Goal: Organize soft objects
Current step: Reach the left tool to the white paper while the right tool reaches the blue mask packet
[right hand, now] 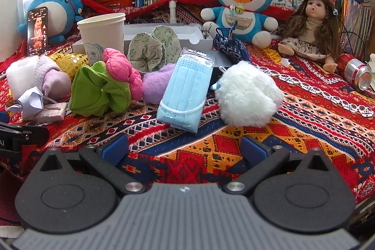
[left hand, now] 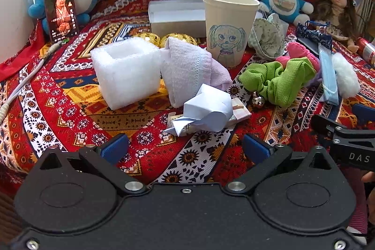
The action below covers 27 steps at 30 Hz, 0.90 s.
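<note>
Soft textiles make up most of the load on the patterned cloth (right hand: 304, 109): a green scrunchie (right hand: 98, 90) touching a pink scrunchie (right hand: 121, 72), a lilac fluffy piece (right hand: 157, 83) behind them, a bagged stack of blue face masks (right hand: 185, 88) leaning against that pile, and a white fur pompom (right hand: 248, 95) just beside the masks. All should be light and compress readily; the judgement is to pinch each scrunchie across a single fold of its ring and the pompom deep through its middle, since surface fur alone may slip out. The mask bag is probably slick film; take it across the short edge. The left gripper (left hand: 185, 149) and the right gripper (right hand: 185, 149) both stand wide apart and hold nothing, low over the cloth. The left wrist view alone shows the white foam box (left hand: 124, 72), the folded pale towel (left hand: 187, 67) touching it, and crumpled paper (left hand: 206, 109) in front. The right wrist view alone shows the masks and pompom in full, plus a red can (right hand: 354, 72) lying on its side near the doll (right hand: 311, 36).
</note>
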Available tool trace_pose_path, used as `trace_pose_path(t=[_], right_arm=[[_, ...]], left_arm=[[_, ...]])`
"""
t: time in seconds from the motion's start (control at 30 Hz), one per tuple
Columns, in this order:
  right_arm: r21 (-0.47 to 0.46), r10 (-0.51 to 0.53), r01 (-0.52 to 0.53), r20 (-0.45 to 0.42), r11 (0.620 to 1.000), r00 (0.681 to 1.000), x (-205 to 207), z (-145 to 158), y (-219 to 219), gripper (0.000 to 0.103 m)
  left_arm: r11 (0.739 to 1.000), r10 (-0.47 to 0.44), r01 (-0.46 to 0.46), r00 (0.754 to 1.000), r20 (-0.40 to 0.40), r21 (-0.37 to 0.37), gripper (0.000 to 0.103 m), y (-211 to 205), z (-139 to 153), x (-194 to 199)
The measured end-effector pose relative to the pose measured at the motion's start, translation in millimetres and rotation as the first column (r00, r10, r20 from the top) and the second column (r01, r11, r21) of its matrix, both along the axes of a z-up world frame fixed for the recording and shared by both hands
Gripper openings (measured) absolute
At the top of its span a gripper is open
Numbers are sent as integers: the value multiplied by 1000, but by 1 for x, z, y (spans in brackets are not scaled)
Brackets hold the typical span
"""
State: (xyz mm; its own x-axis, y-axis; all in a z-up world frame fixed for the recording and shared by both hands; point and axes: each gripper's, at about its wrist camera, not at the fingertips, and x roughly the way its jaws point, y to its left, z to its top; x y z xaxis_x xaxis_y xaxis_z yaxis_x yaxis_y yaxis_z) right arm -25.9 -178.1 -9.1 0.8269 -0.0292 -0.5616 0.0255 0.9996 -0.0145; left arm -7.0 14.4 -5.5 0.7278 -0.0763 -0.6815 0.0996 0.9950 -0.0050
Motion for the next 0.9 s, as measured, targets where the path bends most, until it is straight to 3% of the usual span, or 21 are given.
trace_pose_path(t=[0.17,0.23,0.33,0.47,0.67,0.9], right_arm=[[3,-6,6,11,1000,1000,0,1,0,103],[7,-3,3,26,1000,1000,-2,2,-1,103],[21,15,-17,76,1000,997,-8,6,-2,103],[15,25,-28,153,1000,988,-12,14,-3,102],[36,42,-49,193,998,980,-12,21,-6,86],[88,22,-35,144,995,989,-2,18,-9,60]], left_arm=[[1000,20,-19,999,26,-18,101,0,1,-5],[998,39,-36,998,51,-56,95,3,4,-9],[992,41,-28,993,109,-123,93,8,12,-14],[994,41,-25,986,160,-103,77,6,19,-15],[992,23,-4,987,161,-123,52,5,19,-16],[992,9,14,984,177,-126,46,4,19,-18]])
